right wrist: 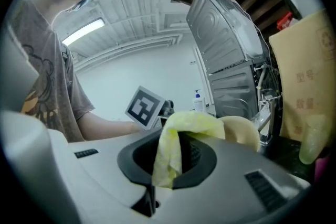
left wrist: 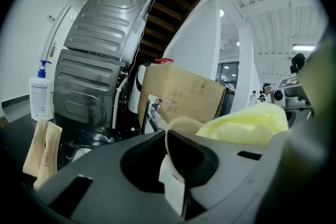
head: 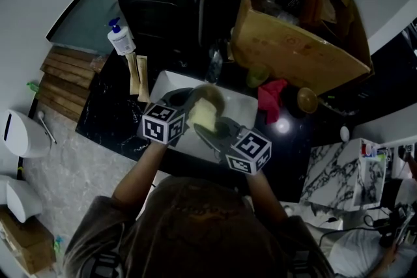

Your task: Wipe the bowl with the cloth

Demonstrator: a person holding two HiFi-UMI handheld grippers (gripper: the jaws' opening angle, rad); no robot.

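Bowl (head: pixel 214 98) rim clamped in left gripper (head: pixel 187 99); right gripper (head: pixel 207 131) clamped on cloth (head: pixel 202 114) touching bowl, over tray (head: pixel 244 105); box (head: pixel 293 49) near.

Left claw (head: pixel 187 101) on the bowl (head: pixel 215 96) — right claw (head: pixel 207 131) presses the yellow cloth (head: pixel 202 114) inside.

Black counter (head: pixel 107 115) bears white tray (head: pixel 171 83), cardboard box (head: pixel 293 50), pump bottle (head: pixel 121 40)

- Head view: steeply down from above onto the black marbled counter (head: pixel 107 120).
- Left gripper view: low, super close, facing the far brown cardboard box (left wrist: pixel 181 97).
- Right gripper view: equally close, aimed left; all three share the crumpled yellow cloth (right wrist: pixel 181 128).
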